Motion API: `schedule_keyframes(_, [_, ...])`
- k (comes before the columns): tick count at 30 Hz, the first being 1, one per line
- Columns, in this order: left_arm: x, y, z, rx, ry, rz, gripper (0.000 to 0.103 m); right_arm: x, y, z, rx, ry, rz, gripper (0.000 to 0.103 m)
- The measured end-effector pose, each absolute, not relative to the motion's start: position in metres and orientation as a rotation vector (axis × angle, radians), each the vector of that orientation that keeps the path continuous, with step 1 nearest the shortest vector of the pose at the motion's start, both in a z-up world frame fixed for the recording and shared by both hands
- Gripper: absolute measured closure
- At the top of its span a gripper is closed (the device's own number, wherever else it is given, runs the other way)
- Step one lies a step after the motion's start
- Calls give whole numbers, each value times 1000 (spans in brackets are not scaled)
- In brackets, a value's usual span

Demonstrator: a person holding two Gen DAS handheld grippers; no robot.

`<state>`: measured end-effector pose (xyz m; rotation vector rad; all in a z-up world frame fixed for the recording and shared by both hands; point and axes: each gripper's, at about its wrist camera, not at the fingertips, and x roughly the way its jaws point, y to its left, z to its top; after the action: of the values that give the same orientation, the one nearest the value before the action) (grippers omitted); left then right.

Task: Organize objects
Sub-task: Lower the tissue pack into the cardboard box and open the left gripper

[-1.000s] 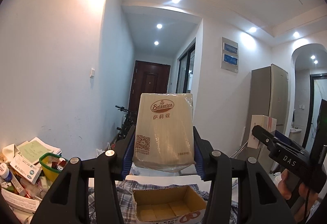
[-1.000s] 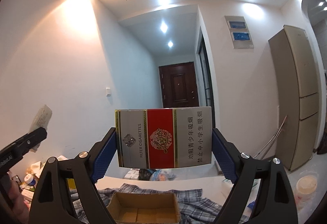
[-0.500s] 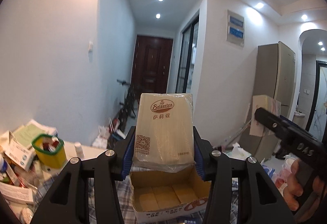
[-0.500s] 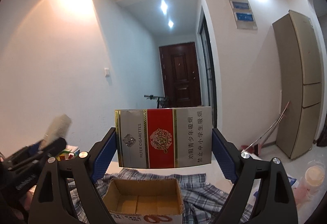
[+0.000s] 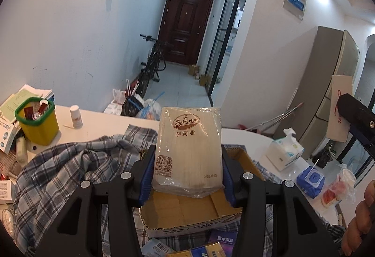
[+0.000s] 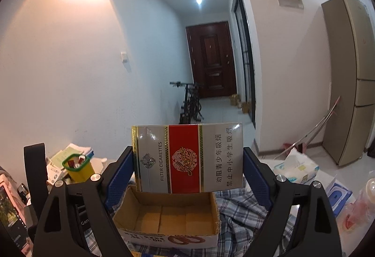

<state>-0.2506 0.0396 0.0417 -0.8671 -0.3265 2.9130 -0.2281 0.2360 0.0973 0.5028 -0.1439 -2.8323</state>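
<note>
napkin pack (image 5: 188,149): tan, plastic-wrapped, "Saizeriya" logo + QR code; upright in my left claw (image 5: 187,175), just above the cardboard box (image 5: 187,212).
left claw: blue pads (image 5: 146,177) pinched on both sides of the napkin pack, lower half.
cigarette carton (image 6: 188,158): silver w/ red centre band, "FILTER CIGARETTES" on it; held broadside in my right claw (image 6: 187,175), above the box's far edge.
right claw: spread wide but clamped on the carton's two short ends.
cardboard box: open top, tan inside, red print on white front; sits on a plaid shirt (image 5: 70,168) on the white table (image 5: 103,118).
left of box: yellow bin w/ green rim (image 5: 37,123), small white bottle (image 5: 76,116), paper stacks.
right of box: tissue box (image 5: 284,151), blue wipes pack (image 5: 310,178).
bkgd: hallway, dark door (image 6: 211,57), bike (image 6: 189,102), fridge (image 6: 354,79).
</note>
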Motion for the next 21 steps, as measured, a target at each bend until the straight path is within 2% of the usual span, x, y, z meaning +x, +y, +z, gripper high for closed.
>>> schedule_keyframes(12, [-281, 47, -4, -1072, -282, 2872, 52, -252, 255, 83, 634, -177, -2840, 16])
schedule_keyframes(21, [-286, 42, -13, -1122, -314, 2851, 52, -269, 241, 65, 736, -166, -2833, 16])
